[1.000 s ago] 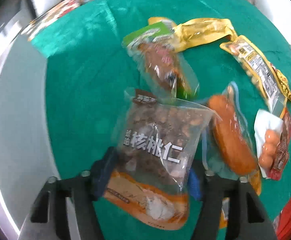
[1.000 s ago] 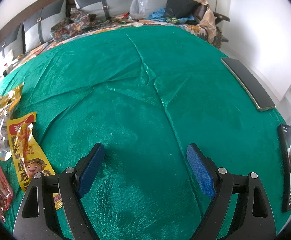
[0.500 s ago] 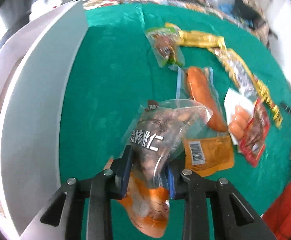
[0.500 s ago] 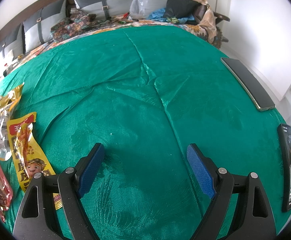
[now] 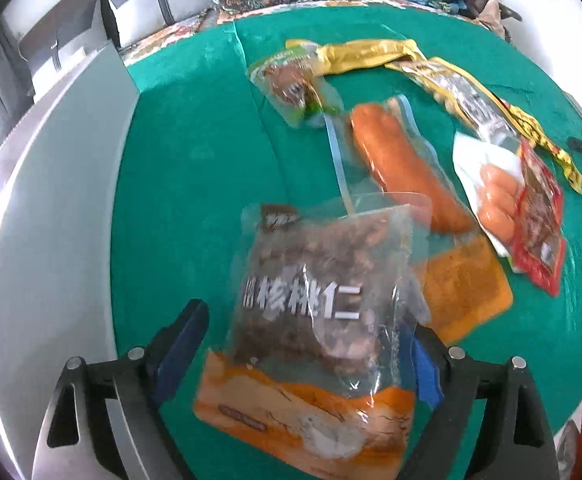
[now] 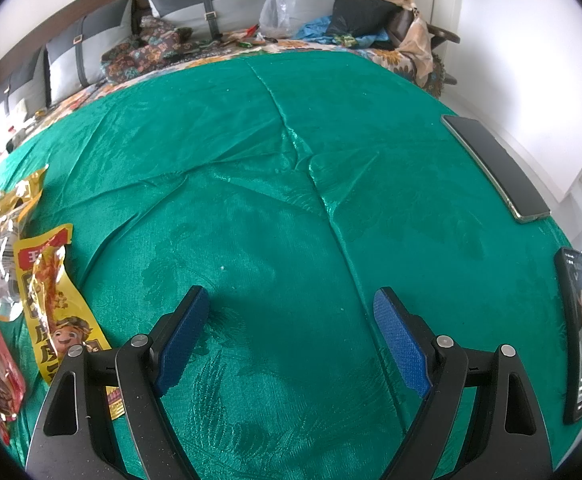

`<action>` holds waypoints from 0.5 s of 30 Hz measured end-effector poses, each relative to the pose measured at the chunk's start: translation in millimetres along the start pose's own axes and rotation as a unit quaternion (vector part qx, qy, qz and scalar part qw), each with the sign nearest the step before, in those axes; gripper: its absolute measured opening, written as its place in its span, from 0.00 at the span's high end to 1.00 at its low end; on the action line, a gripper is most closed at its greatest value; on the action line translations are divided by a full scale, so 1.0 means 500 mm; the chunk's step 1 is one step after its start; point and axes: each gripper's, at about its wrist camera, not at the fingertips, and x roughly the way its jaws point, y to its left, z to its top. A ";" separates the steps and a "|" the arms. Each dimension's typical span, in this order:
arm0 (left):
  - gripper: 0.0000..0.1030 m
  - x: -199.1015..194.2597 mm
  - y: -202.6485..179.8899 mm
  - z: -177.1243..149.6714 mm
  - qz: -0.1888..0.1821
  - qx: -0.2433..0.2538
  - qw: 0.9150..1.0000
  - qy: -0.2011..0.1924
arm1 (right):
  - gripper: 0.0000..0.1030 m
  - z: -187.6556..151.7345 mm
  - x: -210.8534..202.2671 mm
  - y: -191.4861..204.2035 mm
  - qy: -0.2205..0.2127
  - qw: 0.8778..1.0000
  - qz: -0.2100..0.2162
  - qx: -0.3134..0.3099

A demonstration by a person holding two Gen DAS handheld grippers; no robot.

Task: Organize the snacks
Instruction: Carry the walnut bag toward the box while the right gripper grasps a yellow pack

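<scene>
Left wrist view first: my left claw (image 5: 307, 352) is opening, pads spreading, with the walnut bag (image 5: 323, 300) between them; the left pad stands clear of it, the right pad is hidden behind the bag's edge, so I can't tell contact there. The bag lies at six o'clock on the green cloth (image 5: 195, 184), the grey bin (image 5: 51, 220) at nine o'clock, the sausage pack (image 5: 403, 168) at one o'clock. I judge the walnuts are being let go short of the bin; better to regrip the bag's middle squarely and carry it fully over the wall before releasing. Right wrist view: my right claw (image 6: 291, 336) hangs released, empty, over bare cloth.
</scene>
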 end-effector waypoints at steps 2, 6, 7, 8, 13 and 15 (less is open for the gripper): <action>0.47 -0.002 0.010 0.005 -0.008 -0.021 1.000 -0.005 | 0.15 0.000 0.000 0.000 0.000 1.000 0.000 0.000; 0.79 -0.024 0.020 0.005 0.001 -0.041 0.999 -0.032 | 0.15 0.000 0.001 0.000 0.000 1.000 0.000 0.000; 0.80 -0.035 0.027 0.002 -0.007 -0.054 0.998 -0.039 | 0.15 0.000 0.000 0.000 0.000 1.000 0.000 0.000; 0.83 -0.043 0.032 -0.001 -0.010 -0.065 0.997 -0.045 | 0.15 0.000 0.001 0.000 0.000 1.000 0.000 0.000; 0.84 -0.083 0.059 -0.026 -0.021 -0.115 0.990 -0.077 | 0.15 0.000 0.002 0.001 0.000 1.000 0.001 0.001; 0.84 -0.093 0.072 -0.034 -0.027 -0.136 0.986 -0.089 | 0.15 0.002 0.002 -0.002 -0.002 1.000 0.015 -0.003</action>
